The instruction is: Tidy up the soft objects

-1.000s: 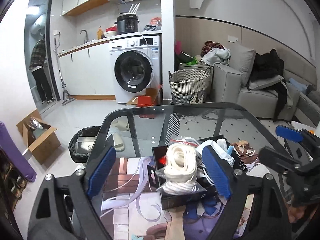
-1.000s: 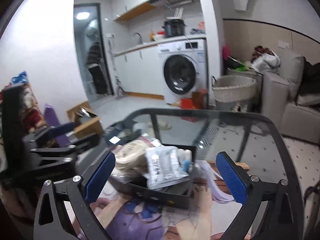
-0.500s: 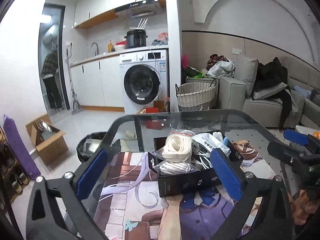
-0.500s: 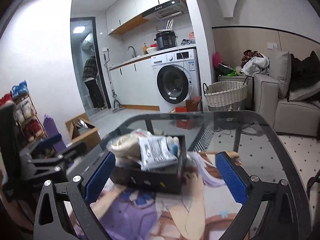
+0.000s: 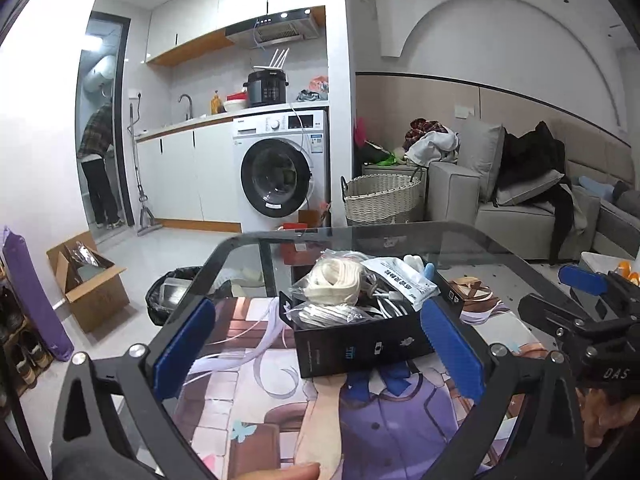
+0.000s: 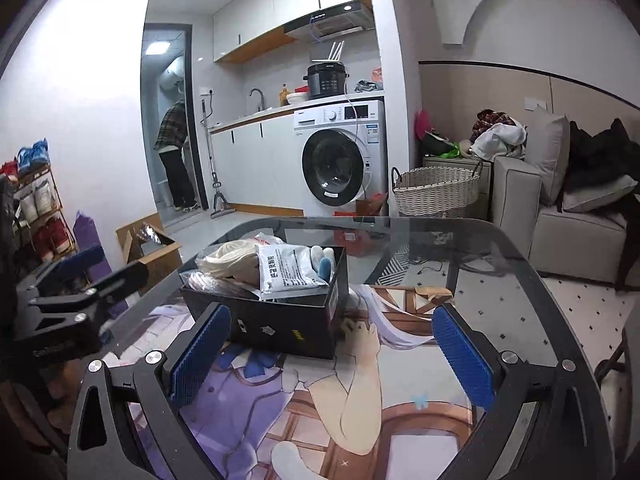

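A black box (image 5: 360, 346) (image 6: 280, 320) stands on a printed mat (image 5: 280, 404) (image 6: 360, 412) on the glass table (image 5: 472, 240) (image 6: 460, 240). It holds a bagged cream strap coil (image 5: 334, 278) (image 6: 230, 258), a white printed pouch (image 5: 400, 282) (image 6: 286, 270), white cables (image 5: 384, 306) and a blue-tipped item (image 6: 325, 266). My left gripper (image 5: 316, 346) stands open in front of the box, nothing between its blue pads. My right gripper (image 6: 332, 354) is open too, low over the mat, right of the box front. Each gripper shows at the edge of the other's view.
Beyond the table are a washing machine (image 5: 280, 172), a wicker basket (image 5: 382, 200), a grey sofa with clothes (image 5: 532, 196), a cardboard box (image 5: 86, 280) and a black bin bag (image 5: 180, 292) on the floor. A person (image 5: 98, 168) stands in the far doorway.
Both grippers have drawn back from the box and sunk lower; the box now looks smaller and farther. The left jaws stand wider than a second ago.
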Tool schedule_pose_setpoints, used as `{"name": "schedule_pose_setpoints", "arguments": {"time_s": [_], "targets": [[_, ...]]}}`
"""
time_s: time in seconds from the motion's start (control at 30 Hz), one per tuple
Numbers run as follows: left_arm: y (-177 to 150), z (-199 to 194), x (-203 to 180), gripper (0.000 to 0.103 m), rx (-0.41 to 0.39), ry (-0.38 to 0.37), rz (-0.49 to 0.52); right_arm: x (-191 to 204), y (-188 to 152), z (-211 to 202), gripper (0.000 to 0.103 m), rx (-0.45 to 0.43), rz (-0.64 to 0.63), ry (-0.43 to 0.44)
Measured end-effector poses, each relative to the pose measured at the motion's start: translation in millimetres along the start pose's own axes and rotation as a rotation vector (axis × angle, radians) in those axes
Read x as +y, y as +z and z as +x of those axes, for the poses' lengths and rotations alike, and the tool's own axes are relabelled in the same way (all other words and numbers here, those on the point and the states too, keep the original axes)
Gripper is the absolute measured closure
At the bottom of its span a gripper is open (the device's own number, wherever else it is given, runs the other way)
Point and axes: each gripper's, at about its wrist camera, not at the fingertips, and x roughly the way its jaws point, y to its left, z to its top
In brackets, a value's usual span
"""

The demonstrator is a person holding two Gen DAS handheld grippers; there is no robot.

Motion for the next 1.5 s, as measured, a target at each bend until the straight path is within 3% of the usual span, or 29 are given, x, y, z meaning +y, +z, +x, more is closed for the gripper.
{"name": "schedule_pose_setpoints", "arguments": {"time_s": [0.33,0.9,1.5], "targets": [[6,-4,3,0.0,-0.012,-0.004,-0.045,16,10,1,0.001,-0.053,-0.027,0.008],[6,-7,-7,0.0,-0.018,-0.011,-0.019,13,10,-3,0.001,-0.081,-0.042,-0.012],[9,-7,-9,0.0,-0.007,-0.013,-0.024,22,8,1,0.001,-0.07,-0.044,-0.008]]}}
